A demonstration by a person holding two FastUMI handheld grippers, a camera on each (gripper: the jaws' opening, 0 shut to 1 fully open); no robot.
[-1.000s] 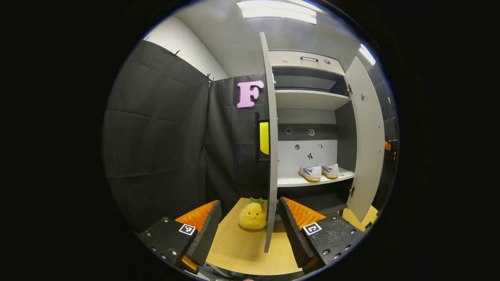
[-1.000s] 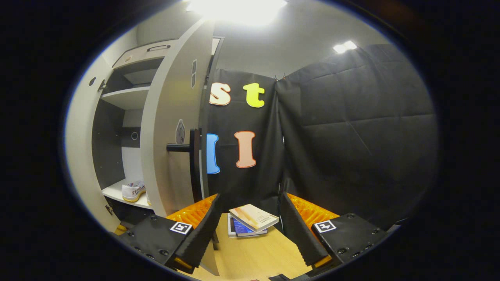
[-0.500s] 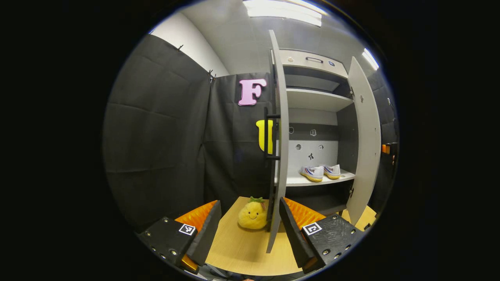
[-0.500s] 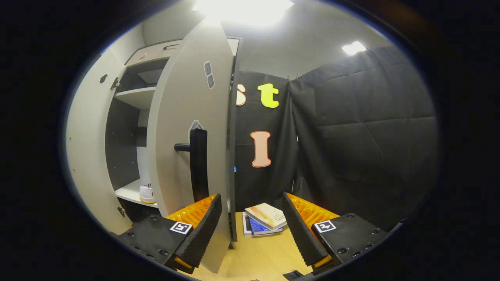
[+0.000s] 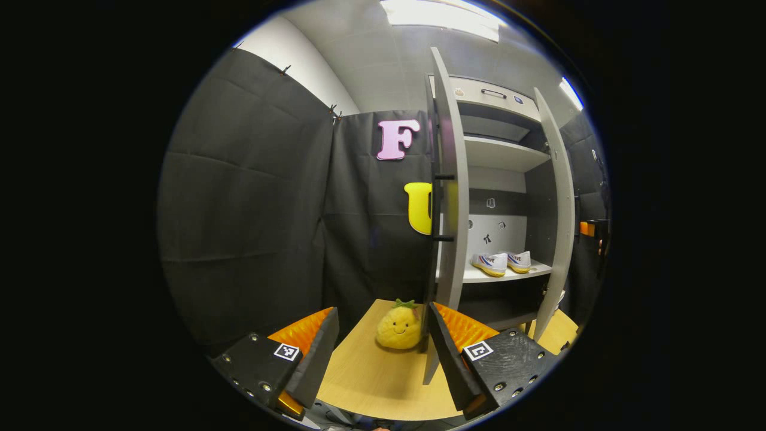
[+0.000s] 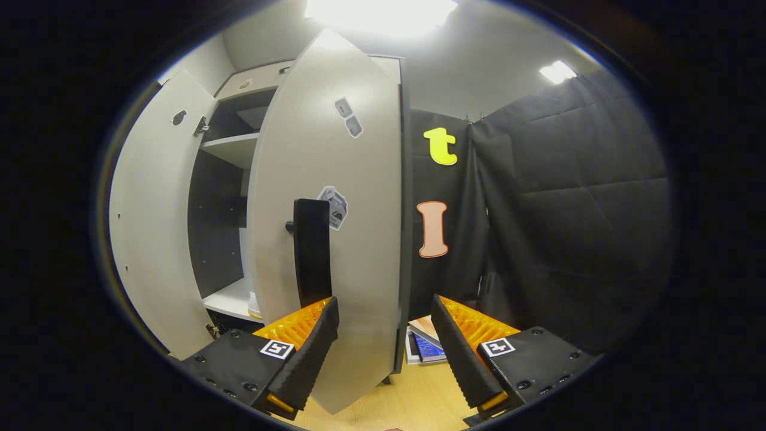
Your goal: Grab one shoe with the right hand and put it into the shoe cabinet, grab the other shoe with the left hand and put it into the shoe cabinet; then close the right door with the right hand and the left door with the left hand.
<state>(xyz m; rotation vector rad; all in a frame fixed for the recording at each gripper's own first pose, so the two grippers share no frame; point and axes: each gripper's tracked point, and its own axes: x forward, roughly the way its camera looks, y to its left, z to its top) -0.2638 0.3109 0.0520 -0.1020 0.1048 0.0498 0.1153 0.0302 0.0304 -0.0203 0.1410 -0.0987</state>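
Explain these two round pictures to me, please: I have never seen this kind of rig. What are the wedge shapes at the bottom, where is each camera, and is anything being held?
No robot arm is involved. A person carries a hand-held two-finger tool in each hand, and a fisheye camera rides on each, looking forward along its fingers.

In the left gripper view, the wedges at the bottom are the left tool, open and holding nothing. Ahead stands the shoe cabinet, its left door and right door both partly open. Two white shoes sit side by side on a shelf inside. A yellow plush toy rests on the wooden table.

In the right gripper view, the right tool is also open and empty, close to the outside of the right door, near its black handle. Some books lie on the table behind.
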